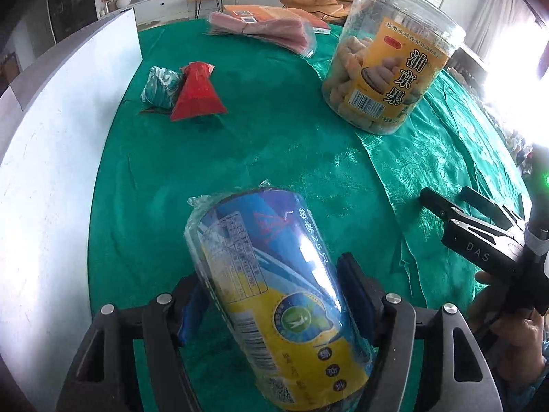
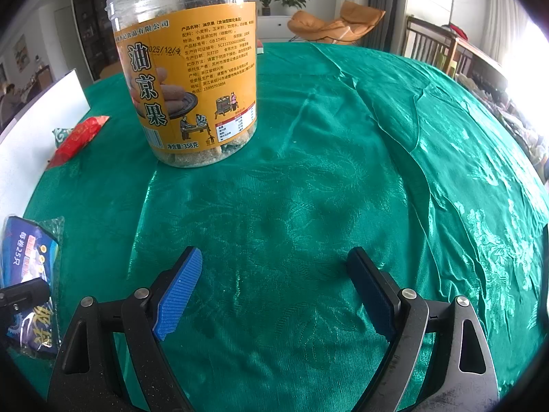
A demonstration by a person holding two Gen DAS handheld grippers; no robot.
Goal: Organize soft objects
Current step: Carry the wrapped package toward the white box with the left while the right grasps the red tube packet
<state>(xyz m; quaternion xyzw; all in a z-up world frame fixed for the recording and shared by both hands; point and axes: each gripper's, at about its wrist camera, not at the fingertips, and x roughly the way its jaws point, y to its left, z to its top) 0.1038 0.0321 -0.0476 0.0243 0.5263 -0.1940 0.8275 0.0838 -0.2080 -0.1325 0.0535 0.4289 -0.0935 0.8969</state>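
A blue and yellow roll of plastic bags (image 1: pixel 274 292) in clear wrap lies between the fingers of my left gripper (image 1: pixel 274 298), low over the green cloth (image 1: pixel 274 144). The right pad sits against the roll; the left pad (image 1: pixel 192 309) stands slightly off it, so the jaws are open around it. The same roll (image 2: pixel 24 257) shows at the left edge of the right wrist view. My right gripper (image 2: pixel 274 292) is open and empty over bare cloth (image 2: pixel 308 171); it also appears as the right gripper (image 1: pixel 449 195). A red pouch (image 1: pixel 197 92) and a teal pouch (image 1: pixel 161 86) lie together farther back.
A clear snack jar (image 1: pixel 387 68) with a yellow label stands at the back right, seen again as the jar (image 2: pixel 192 79). Pink packets (image 1: pixel 264 31) and an orange box (image 1: pixel 274 12) lie at the far edge. A white board (image 1: pixel 51 171) borders the left side.
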